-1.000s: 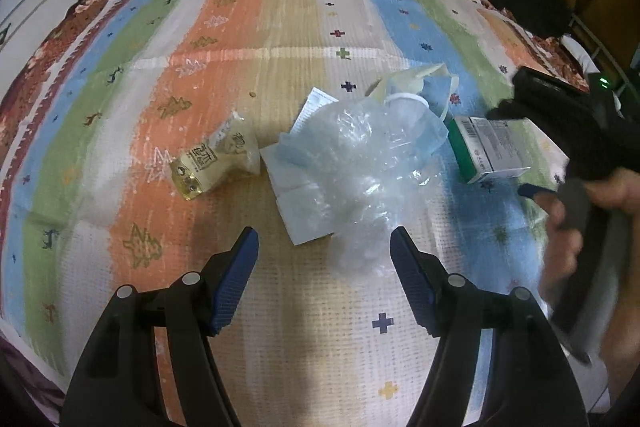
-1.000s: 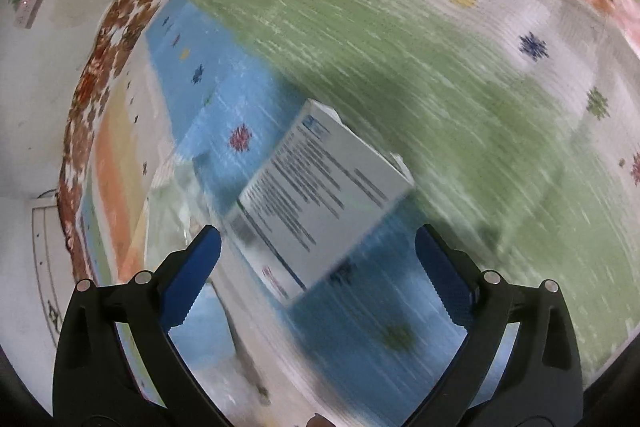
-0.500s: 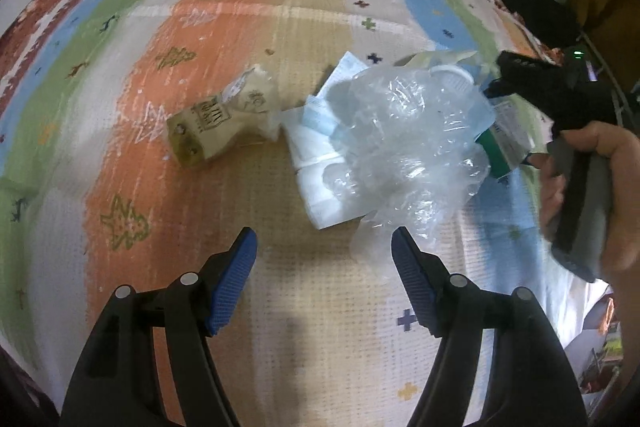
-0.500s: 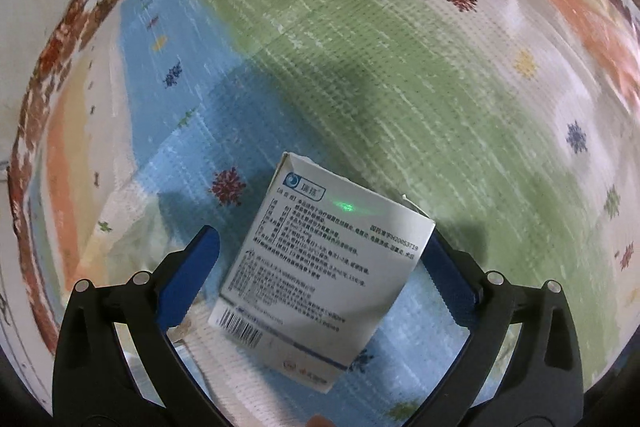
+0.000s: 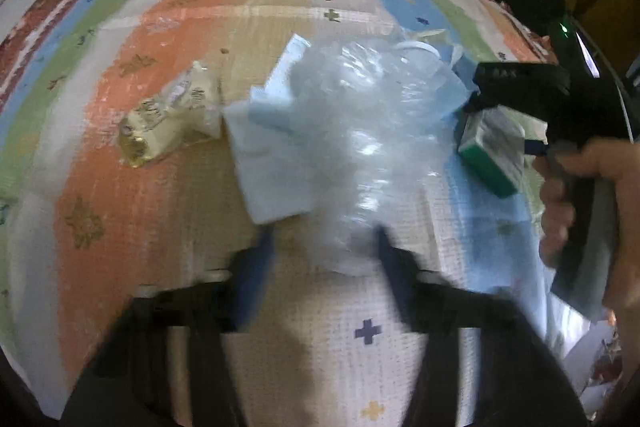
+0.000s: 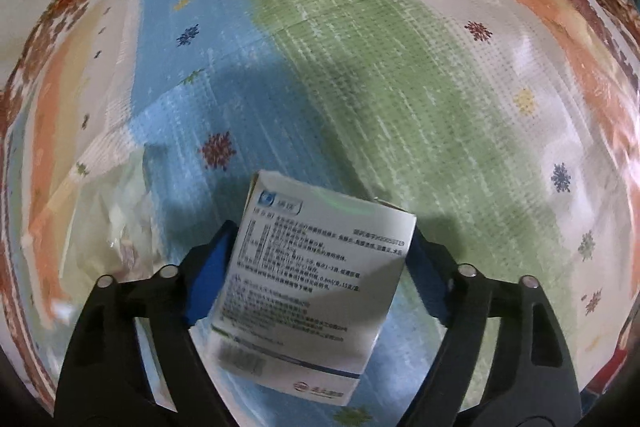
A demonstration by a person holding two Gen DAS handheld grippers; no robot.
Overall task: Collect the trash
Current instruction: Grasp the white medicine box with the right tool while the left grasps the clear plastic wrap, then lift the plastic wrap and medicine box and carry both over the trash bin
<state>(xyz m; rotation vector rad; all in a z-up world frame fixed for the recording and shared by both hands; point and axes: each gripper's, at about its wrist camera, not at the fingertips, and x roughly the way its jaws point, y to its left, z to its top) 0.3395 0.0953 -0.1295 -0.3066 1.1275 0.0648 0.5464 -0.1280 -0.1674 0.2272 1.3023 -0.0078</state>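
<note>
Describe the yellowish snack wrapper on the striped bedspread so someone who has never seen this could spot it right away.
Start from the striped bedspread and find its orange stripe. The crumpled yellowish wrapper lies there, just left of the heap of clear plastic and pale blue tissue. It is the only golden, shiny piece with dark print; its neighbours are clear, blue or white.

Ahead of the left gripper, plastic wrap, tissue and a wrapper crowd the cloth; bare cloth lies beside and behind it.

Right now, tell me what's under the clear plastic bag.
Under the bag: a white-and-blue paper packet and something blue with a white ring. Anything beneath its crumpled middle is hidden.
</note>
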